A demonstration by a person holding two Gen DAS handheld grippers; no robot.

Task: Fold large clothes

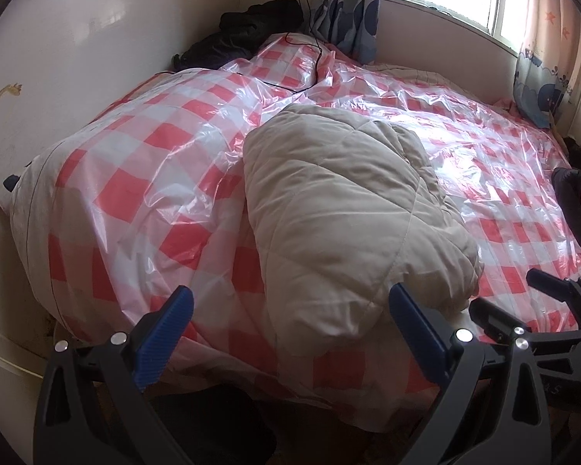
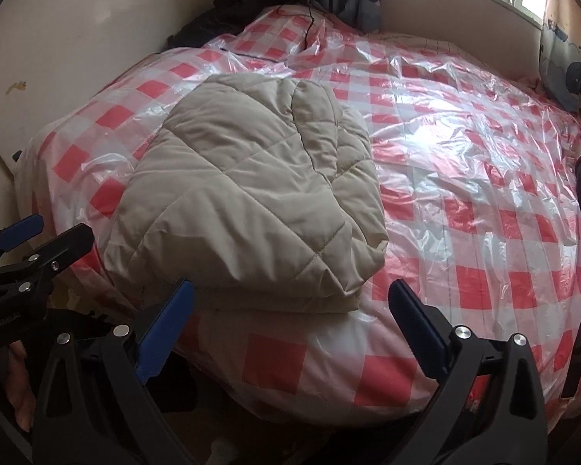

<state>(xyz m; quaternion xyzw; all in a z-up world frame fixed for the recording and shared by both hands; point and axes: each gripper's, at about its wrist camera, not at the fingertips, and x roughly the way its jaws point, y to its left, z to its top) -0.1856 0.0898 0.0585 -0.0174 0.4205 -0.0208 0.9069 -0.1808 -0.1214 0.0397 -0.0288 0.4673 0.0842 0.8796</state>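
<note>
Both grippers empty, the fold looks nearly or fully done.

The left gripper (image 1: 290, 333) and right gripper (image 2: 290, 329) gape wide, holding nothing, hovering at the near bed edge. Just ahead of them the beige quilted jacket (image 2: 251, 193) lies as a compact folded bundle on the checked plastic sheet (image 2: 464, 178); perhaps only tidying remains.

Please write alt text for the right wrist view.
A folded beige quilted coat lies on a bed covered with a red-and-white checked plastic sheet. The right tongs are open and empty near the coat's front edge; the left tongs show at the left edge.
</note>
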